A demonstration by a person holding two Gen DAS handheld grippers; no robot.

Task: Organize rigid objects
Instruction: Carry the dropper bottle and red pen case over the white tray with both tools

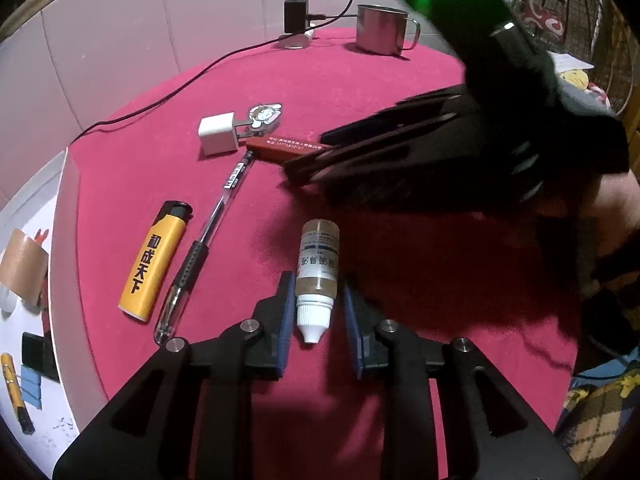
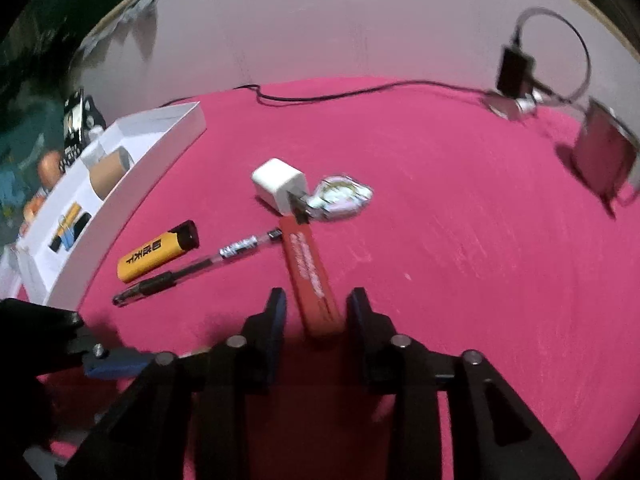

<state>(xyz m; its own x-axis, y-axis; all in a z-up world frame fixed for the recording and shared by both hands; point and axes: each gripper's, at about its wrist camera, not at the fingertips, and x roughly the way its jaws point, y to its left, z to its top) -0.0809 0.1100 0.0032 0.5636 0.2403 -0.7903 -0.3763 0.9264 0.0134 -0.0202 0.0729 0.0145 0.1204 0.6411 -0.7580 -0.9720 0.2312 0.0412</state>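
Left gripper (image 1: 314,312), fingers apart, is straddling the dropper bottle (image 1: 317,276); right gripper (image 2: 316,316), fingers apart, is straddling the red lighter (image 2: 310,276); yellow lighter (image 1: 154,260), pen (image 1: 204,244), charger plug (image 1: 218,134) are lying loose on the worktop (image 1: 360,92); white tray (image 2: 132,184) is holding a few items, so most sorting is likely remaining.

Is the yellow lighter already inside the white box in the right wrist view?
No. The yellow lighter lies on the red cloth beside the pen, outside the white box.

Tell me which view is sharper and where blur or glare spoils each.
Left wrist view is sharper: print on the yellow lighter and dropper bottle reads cleanly, though the right gripper smears dark and green glare sits top centre. Right wrist view is motion-blurred throughout; the metal cup streaks.
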